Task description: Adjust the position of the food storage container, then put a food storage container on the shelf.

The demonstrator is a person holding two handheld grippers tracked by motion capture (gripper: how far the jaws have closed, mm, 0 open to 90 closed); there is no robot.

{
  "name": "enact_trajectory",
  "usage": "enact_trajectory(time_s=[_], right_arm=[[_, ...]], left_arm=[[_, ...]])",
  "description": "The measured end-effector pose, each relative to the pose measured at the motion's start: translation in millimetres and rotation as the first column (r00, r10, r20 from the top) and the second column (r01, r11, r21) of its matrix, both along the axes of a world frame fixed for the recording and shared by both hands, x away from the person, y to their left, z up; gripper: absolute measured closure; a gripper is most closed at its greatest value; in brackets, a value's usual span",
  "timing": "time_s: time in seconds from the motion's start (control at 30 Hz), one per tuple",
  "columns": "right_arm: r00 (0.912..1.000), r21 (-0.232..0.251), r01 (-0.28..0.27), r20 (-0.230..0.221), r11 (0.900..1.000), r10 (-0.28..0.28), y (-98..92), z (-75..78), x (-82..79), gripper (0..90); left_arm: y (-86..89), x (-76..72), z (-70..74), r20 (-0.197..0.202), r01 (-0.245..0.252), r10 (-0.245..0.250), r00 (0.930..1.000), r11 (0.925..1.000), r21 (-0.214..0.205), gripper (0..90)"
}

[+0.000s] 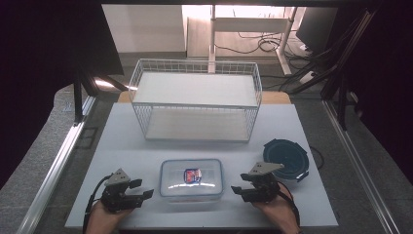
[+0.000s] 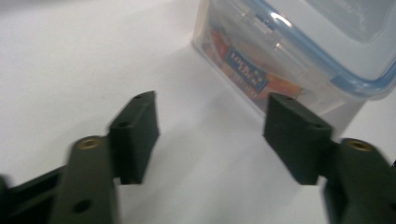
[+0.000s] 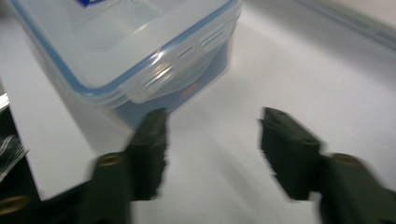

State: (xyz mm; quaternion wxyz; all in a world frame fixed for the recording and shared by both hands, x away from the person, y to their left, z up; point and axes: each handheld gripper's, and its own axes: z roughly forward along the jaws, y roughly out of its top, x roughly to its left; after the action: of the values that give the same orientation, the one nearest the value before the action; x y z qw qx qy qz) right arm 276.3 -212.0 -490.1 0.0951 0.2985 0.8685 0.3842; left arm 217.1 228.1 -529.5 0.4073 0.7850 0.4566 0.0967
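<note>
- Now the lidded container [image 1: 191,180] lies at the lower centre of the table [image 1: 122,146], long axis across the frame.
- My left gripper [image 1: 142,190] and right gripper [image 1: 237,191] flank its short ends, about equally near.
- Both have jaws apart, holding nothing.

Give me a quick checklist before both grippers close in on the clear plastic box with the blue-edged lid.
1. Left gripper jaws open, nothing between them: ok.
2. Right gripper jaws open, nothing between them: ok.
3. Clear rectangular plastic box with blue-edged lid lies between the grippers, untouched: ok.
4. Lid clips latched: cannot tell.
5. Round dark blue bowl stands apart from the box: ok.
6. White wire basket stands behind the box, apart from it: ok.
</note>
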Motion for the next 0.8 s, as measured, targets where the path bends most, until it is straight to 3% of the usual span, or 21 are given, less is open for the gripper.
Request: enact_trajectory(time_s=[0.07,0.2,0.37,0.47,0.6,0.8], right_arm=[[1.0000,0.012,0.004,0.002,0.9999,-0.004,-1.6,-3.1,0.2,17.5],[0.9997,0.014,0.019,-0.012,0.9997,-0.019,-3.6,-9.4,-0.4,6.0],[0.9996,0.060,0.007,-0.027,0.9982,-0.005,-3.9,-8.3,1.0,3.7],[0.9994,0.069,0.008,-0.033,0.9976,-0.006,-3.5,-7.6,1.3,3.6],[0.9994,0.078,0.006,-0.036,0.9969,-0.003,-2.5,-7.6,2.9,3.6],[0.9996,0.092,-0.002,-0.028,0.9958,0.005,3.8,-2.2,6.7,3.8]], left_arm=[[0.2,-0.8,-0.6,0.000,-0.008,0.008,1.0000,0.9999,0.008,20.1],[1.8,-0.8,-0.5,0.007,-0.009,0.009,0.9999,0.9999,-0.012,11.2],[3.0,0.3,-1.3,0.014,-0.004,0.004,0.9999,0.9990,-0.045,7.2],[4.3,1.7,-2.4,0.060,-0.003,0.008,0.9981,0.9972,-0.074,7.5],[3.8,2.0,-1.0,0.112,0.003,0.005,0.9937,0.9975,-0.071,8.5],[-2.7,8.2,4.1,0.084,0.035,-0.026,0.9962,0.9939,-0.105,11.2]])
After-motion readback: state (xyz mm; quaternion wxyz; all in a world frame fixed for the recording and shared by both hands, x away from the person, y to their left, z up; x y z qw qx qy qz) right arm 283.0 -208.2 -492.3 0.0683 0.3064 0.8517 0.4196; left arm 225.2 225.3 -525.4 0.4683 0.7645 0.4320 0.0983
